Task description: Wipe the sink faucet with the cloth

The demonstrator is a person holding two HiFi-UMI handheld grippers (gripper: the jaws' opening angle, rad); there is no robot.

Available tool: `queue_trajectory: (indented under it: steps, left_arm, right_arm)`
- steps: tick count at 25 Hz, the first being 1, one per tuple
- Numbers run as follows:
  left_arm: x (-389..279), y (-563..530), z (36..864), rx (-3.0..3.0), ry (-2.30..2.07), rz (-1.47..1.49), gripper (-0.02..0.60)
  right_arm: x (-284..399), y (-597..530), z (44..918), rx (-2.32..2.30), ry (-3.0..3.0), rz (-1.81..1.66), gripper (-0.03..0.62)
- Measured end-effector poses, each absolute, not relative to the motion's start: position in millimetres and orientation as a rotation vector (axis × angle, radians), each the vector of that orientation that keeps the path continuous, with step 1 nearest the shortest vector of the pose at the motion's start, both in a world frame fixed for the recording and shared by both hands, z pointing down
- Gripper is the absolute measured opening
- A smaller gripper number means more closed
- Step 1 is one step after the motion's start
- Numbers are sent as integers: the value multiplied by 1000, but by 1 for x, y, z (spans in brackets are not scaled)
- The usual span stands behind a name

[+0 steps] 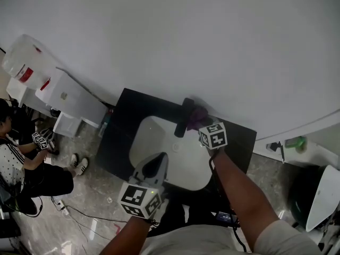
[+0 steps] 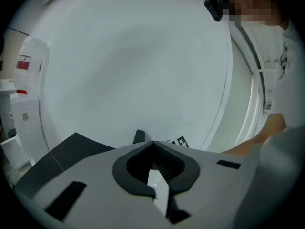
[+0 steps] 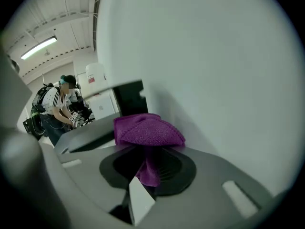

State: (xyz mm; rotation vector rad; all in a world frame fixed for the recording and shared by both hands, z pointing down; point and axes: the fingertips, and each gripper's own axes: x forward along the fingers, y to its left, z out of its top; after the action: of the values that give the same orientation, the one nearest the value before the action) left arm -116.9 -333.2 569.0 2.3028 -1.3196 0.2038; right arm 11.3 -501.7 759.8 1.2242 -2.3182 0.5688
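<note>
A black faucet point(image 1: 184, 116) stands at the back of a white sink point(image 1: 159, 137) set in a black counter point(image 1: 119, 132). My right gripper point(image 1: 201, 123) is shut on a purple cloth point(image 1: 198, 115), and the cloth sits against the faucet's right side. In the right gripper view the cloth point(image 3: 147, 130) bunches over the closed jaws of the right gripper point(image 3: 147, 149), with the dark faucet point(image 3: 130, 97) just behind it. My left gripper point(image 1: 158, 159) hovers over the sink's front, shut with nothing in it. From the left gripper point(image 2: 152, 146), the faucet top point(image 2: 138, 136) peeks above the jaws.
A plain white wall point(image 1: 186, 36) rises behind the counter. White boxes and a plastic container point(image 1: 58, 89) stand to the left. A seated person point(image 1: 21, 158) is on the floor side at the far left, with cables nearby. A white basin-like object point(image 1: 324, 195) is at the lower right.
</note>
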Motion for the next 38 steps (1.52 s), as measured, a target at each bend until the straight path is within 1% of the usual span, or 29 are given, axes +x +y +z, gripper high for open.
queue_trajectory:
  steps: [3, 6, 10, 15, 17, 19, 26, 29, 33, 38]
  left_arm:
    - [-112, -328, 550, 2322, -1309, 184, 5]
    - [-111, -326, 536, 2336, -1302, 174, 5]
    - [-108, -325, 525, 2353, -1316, 171, 5]
    - [-109, -316, 513, 2375, -1301, 181, 5]
    - [-110, -312, 507, 2386, -1299, 178, 5]
    - [-108, -308, 498, 2400, -1296, 168, 5]
    - [-91, -292, 448, 2470, -1274, 121, 5]
    - [-78, -287, 416, 2530, -1286, 89, 5]
    - [-58, -287, 382, 2589, -1284, 50, 5]
    - [-43, -286, 365, 2620, -1265, 61, 5]
  right_arm:
    - [14, -485, 678, 1290, -2446, 508, 67]
    - [-11, -482, 618, 1246, -2551, 437, 67]
    - [-49, -498, 635, 1087, -2485, 422, 67]
    - [-52, -442, 649, 1005, -2480, 507, 67]
    - [-47, -419, 643, 1009, -2494, 511, 67]
    - [-37, -400, 619, 1038, -2532, 505, 67]
    - [3, -343, 471, 1203, -2720, 396, 69]
    - [19, -323, 429, 1244, -2767, 397, 69]
    - [37, -308, 399, 1260, -2800, 375, 69]
    - [45, -300, 385, 1231, -2826, 351, 67]
